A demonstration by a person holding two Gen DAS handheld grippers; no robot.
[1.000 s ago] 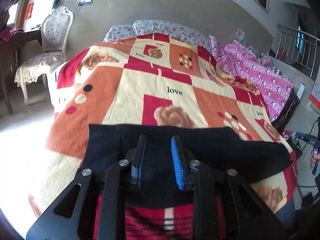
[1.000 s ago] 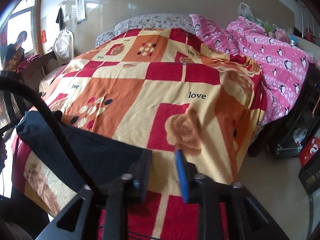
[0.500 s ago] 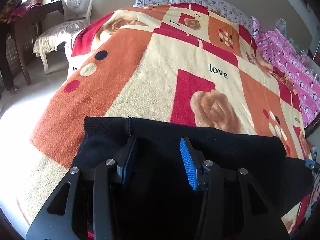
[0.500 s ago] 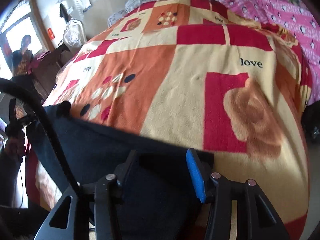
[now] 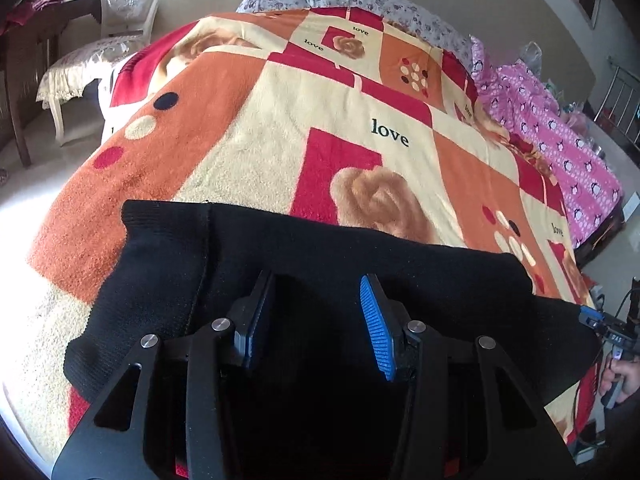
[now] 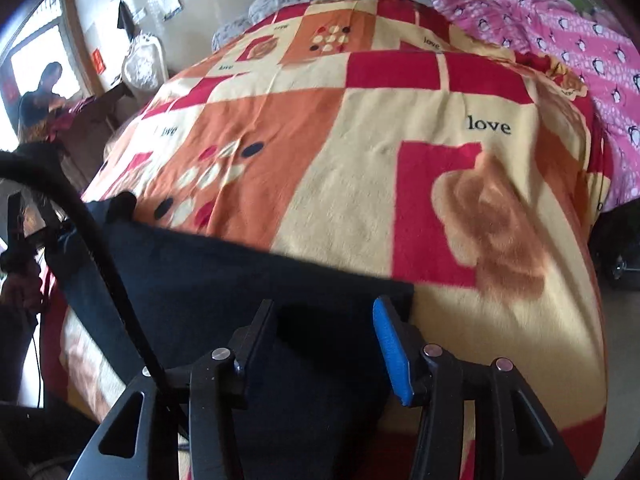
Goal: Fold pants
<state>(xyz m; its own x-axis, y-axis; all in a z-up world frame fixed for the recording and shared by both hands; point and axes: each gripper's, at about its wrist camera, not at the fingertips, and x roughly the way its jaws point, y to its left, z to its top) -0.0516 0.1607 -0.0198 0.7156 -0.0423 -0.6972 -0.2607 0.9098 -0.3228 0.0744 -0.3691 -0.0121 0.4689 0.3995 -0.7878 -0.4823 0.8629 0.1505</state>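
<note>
The black pants (image 5: pixel 320 264) lie spread across the near edge of the bed, on an orange, red and cream blanket (image 5: pixel 360 128). My left gripper (image 5: pixel 316 292) is open just above the pants near their left end, by a ribbed hem. My right gripper (image 6: pixel 324 320) is open above the pants (image 6: pixel 224 272) at their right end, its right finger near the cloth's corner. Neither gripper holds cloth. The other gripper shows at the far right of the left wrist view (image 5: pixel 600 320).
A pink penguin quilt (image 5: pixel 560 148) lies along the bed's right side. Floral pillows (image 5: pixel 360 0) are at the head. A white chair (image 5: pixel 104 40) and a dark table stand left of the bed. A person (image 6: pixel 40 96) sits by the window.
Both grippers have opened wider and dropped closer over the pants. The pants now lie further up on the blanket than a second ago.
</note>
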